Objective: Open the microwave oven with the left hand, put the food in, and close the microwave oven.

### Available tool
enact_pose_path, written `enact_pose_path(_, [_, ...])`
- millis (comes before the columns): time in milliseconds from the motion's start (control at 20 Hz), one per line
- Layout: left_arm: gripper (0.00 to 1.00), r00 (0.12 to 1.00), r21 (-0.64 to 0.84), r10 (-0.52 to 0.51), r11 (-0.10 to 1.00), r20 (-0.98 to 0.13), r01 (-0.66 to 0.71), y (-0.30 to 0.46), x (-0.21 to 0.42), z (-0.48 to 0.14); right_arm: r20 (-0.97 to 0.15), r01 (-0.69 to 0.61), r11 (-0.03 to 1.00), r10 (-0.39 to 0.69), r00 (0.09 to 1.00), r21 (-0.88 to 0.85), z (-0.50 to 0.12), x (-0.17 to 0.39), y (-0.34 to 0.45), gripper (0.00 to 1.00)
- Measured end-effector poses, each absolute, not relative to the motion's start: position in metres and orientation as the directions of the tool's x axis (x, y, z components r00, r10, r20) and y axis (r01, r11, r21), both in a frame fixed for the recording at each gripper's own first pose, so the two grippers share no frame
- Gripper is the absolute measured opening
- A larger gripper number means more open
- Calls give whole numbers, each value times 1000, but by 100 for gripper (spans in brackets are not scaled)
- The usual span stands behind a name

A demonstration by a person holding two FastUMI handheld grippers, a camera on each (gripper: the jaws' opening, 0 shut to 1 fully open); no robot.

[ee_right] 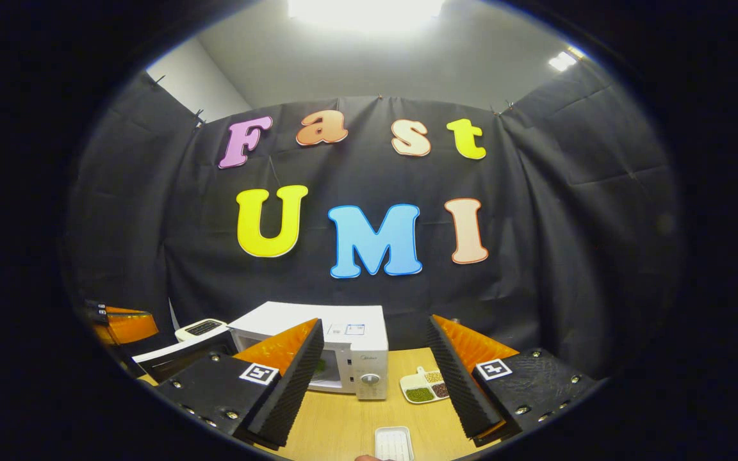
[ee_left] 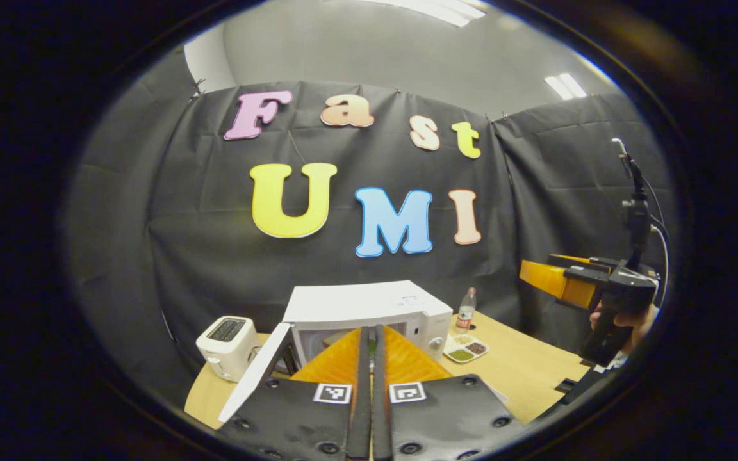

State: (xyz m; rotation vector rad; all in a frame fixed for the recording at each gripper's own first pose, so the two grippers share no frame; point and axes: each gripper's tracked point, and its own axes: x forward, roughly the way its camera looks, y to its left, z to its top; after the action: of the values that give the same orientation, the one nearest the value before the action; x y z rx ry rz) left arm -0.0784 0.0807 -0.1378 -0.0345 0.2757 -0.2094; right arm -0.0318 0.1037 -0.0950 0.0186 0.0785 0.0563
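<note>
The white microwave (ee_left: 375, 304) stands on the wooden table (ee_left: 523, 365) with its door (ee_left: 254, 378) swung open to the left. My left gripper (ee_left: 369, 333) is shut with nothing between its fingers, and it is raised in front of the oven's mouth. In the right gripper view the microwave (ee_right: 353, 336) sits left of centre with its door (ee_right: 173, 355) open. Something greenish (ee_right: 319, 366) shows inside the cavity. My right gripper (ee_right: 375, 378) is open and empty above the table. The right gripper (ee_left: 574, 282), held by a hand (ee_left: 628, 320), hangs at the right.
A white toaster (ee_left: 228, 346) stands left of the microwave. Right of it are a divided plate of beans (ee_left: 465, 349) and a small bottle (ee_left: 466, 310). A white ridged tray (ee_right: 393, 443) lies near the table's front edge. The left gripper (ee_right: 119, 323) shows at far left.
</note>
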Motion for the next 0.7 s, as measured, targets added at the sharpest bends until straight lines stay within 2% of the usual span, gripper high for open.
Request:
enact_pose_path(150, [9, 938, -69, -169, 985, -302, 156, 116, -87, -149, -91, -63, 997, 66, 994, 35, -98, -28, 105, 96])
enact_pose_path(250, [4, 940, -44, -96, 995, -328, 87, 158, -98, -159, -90, -62, 997, 65, 994, 34, -97, -30, 105, 96])
enact_pose_path(350, [9, 932, -26, -19, 1000, -362, 11, 202, -113, -174, -94, -62, 998, 65, 993, 34, -99, -29, 105, 96])
enact_pose_path(500, [7, 902, -12, 88, 995, -422, -102, 264, -139, -200, -111, -59, 997, 63, 992, 43, -106, -29, 105, 96])
enact_pose_path(650, [9, 876, 0, 151, 985, -458, -170, 305, -162, -224, -112, -37, 999, 38, 993, 16, -106, -27, 96, 96])
enact_pose_path(700, [6, 869, 7, 165, 983, -466, -183, 313, -168, -234, -112, -33, 999, 36, 993, 25, -105, -26, 96, 96])
